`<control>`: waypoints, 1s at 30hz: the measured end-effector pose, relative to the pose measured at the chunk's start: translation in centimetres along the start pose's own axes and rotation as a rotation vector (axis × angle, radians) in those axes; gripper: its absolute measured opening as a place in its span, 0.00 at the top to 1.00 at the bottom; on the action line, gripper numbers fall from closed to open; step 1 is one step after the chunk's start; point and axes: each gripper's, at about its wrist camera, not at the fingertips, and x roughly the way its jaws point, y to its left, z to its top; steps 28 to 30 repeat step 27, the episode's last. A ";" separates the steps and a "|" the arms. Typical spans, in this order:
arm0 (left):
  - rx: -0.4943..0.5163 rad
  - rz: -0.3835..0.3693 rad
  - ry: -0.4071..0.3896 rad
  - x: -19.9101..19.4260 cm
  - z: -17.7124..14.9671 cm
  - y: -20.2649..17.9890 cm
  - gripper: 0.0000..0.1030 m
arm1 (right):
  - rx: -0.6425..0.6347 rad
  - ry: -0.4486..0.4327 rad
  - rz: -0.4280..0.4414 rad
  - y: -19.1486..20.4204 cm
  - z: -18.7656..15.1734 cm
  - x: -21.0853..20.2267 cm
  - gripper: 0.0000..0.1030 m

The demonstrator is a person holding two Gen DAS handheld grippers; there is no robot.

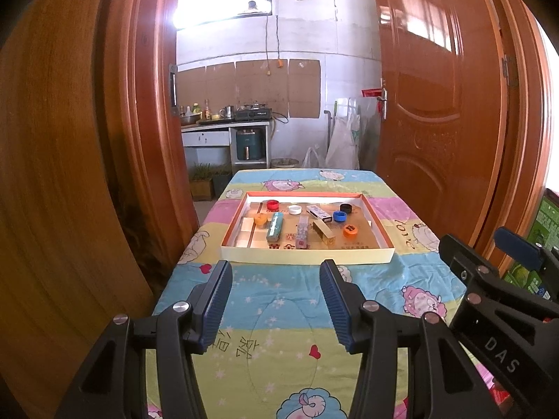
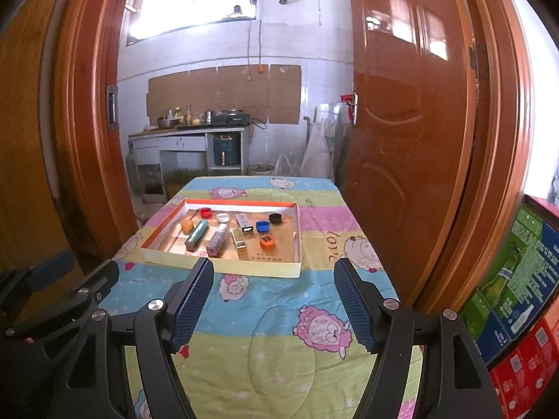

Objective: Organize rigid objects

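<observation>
caps [image 1: 273, 205] and boxes [image 1: 274, 226] in tray [image 1: 307, 255], on table [image 1: 279, 314]

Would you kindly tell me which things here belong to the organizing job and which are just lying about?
Job:
shallow tray
bottle caps, e.g. blue cap
small boxes, e.g. teal box

Lying about:
cartoon cloth
air fryer
stove
printed cartons

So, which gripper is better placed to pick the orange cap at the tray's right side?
Probably the right gripper: it is open, empty, and the orange cap lies almost straight ahead between its fingers.
</observation>
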 end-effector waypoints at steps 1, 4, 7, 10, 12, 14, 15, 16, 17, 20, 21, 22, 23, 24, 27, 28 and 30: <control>0.000 0.000 0.000 0.0 0.0 0.0 0.49 | 0.001 0.000 0.000 0.0 0.0 0.0 0.29; 0.004 0.000 0.004 0.0 0.0 0.0 0.49 | 0.003 0.002 0.003 0.0 0.0 0.1 0.29; 0.007 0.000 0.003 0.0 0.0 -0.1 0.49 | 0.001 0.005 0.005 0.1 -0.1 0.1 0.29; 0.007 -0.003 0.007 0.0 -0.1 -0.1 0.49 | -0.001 0.005 0.005 0.1 -0.1 0.1 0.29; 0.008 -0.004 0.009 0.0 -0.1 -0.2 0.50 | 0.001 0.005 0.006 0.2 -0.2 0.1 0.29; 0.011 -0.004 0.010 0.0 -0.2 -0.2 0.49 | 0.001 0.005 0.005 0.1 -0.1 0.1 0.29; 0.012 -0.004 0.011 0.0 -0.2 -0.2 0.49 | 0.000 0.006 0.006 0.1 -0.1 0.1 0.29; 0.012 -0.005 0.011 0.0 -0.2 -0.2 0.49 | 0.000 0.006 0.006 0.1 -0.2 0.1 0.29; 0.011 -0.005 0.011 0.0 -0.2 -0.2 0.49 | -0.001 0.006 0.006 0.2 -0.2 0.1 0.29; 0.012 -0.006 0.012 0.0 -0.2 -0.2 0.50 | -0.002 0.006 0.007 0.2 -0.3 0.1 0.29; 0.013 -0.004 0.011 0.0 -0.2 -0.2 0.49 | -0.002 0.007 0.007 0.2 -0.3 0.1 0.29; 0.013 -0.004 0.010 0.0 -0.2 -0.2 0.49 | -0.002 0.008 0.008 0.2 -0.3 0.1 0.29; 0.012 -0.005 0.009 0.0 -0.2 -0.2 0.49 | -0.001 0.008 0.008 0.2 -0.3 0.1 0.29; 0.011 -0.006 0.006 0.0 -0.2 -0.2 0.49 | 0.000 0.008 0.009 0.3 -0.4 0.1 0.29; 0.007 -0.009 0.002 -0.1 -0.3 -0.2 0.49 | 0.001 0.010 0.010 0.3 -0.4 0.1 0.29; 0.007 -0.009 0.002 -0.1 -0.3 -0.2 0.49 | 0.001 0.010 0.010 0.3 -0.4 0.1 0.29; 0.007 -0.009 0.002 -0.1 -0.3 -0.2 0.49 | 0.001 0.010 0.010 0.3 -0.4 0.1 0.29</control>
